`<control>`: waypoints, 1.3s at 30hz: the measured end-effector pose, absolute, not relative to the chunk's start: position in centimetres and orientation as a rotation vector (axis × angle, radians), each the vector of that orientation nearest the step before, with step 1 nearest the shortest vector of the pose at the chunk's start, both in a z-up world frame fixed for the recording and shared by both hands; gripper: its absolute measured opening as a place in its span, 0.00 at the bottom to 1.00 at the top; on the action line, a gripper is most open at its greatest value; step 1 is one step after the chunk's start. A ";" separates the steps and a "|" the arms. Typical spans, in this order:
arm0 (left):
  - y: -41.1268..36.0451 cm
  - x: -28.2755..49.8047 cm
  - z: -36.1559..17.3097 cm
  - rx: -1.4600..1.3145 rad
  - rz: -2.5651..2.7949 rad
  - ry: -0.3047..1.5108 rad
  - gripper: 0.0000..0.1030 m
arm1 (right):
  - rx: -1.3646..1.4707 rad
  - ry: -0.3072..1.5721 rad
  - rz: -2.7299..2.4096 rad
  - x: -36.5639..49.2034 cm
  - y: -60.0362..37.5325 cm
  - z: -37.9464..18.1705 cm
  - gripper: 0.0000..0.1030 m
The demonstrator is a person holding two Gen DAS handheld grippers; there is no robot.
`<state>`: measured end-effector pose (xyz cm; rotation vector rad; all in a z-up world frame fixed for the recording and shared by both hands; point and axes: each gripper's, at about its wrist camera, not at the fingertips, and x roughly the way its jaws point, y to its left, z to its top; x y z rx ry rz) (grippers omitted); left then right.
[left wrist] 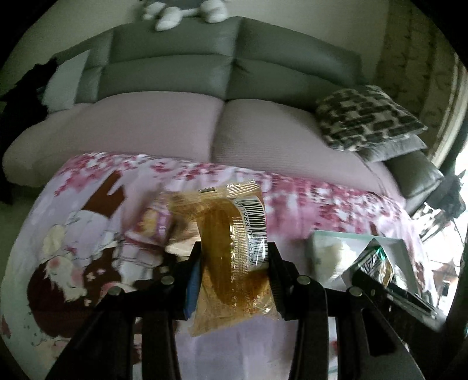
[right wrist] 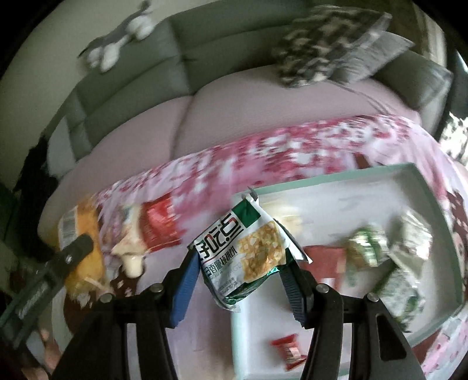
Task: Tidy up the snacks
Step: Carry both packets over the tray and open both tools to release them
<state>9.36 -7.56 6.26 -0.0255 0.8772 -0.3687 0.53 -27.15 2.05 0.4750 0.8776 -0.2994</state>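
My left gripper [left wrist: 234, 263] is shut on a clear golden snack packet [left wrist: 234, 257] with a barcode, held above the pink floral tablecloth [left wrist: 102, 233]. My right gripper [right wrist: 239, 263] is shut on a green-and-white snack packet [right wrist: 242, 257], held over the left edge of the white tray [right wrist: 336, 198]. The tray holds several green-white packets [right wrist: 395, 263] and red packets [right wrist: 288, 353]. The left gripper with its golden packet also shows in the right wrist view [right wrist: 79, 248]. The right gripper's packet [left wrist: 374, 263] and the tray [left wrist: 327, 248] show at the right of the left wrist view.
A red snack packet [right wrist: 161, 231] and a pale packet [right wrist: 128, 248] lie on the cloth left of the tray. A grey-and-pink sofa [left wrist: 219, 125] stands behind the table with patterned cushions [left wrist: 368, 117] and a plush toy [left wrist: 181, 11].
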 end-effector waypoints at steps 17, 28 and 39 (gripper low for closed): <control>-17.4 5.4 4.7 0.137 -0.588 0.914 0.41 | 0.653 0.816 -0.524 -5.4 -37.3 1.6 0.57; -21.0 3.7 1.4 0.234 -0.653 0.995 0.41 | 0.705 0.855 -0.546 -5.9 -39.2 -0.4 0.58; -22.3 3.5 -0.8 0.268 -0.665 1.045 0.41 | 0.713 0.854 -0.529 -5.4 -39.4 -1.2 0.58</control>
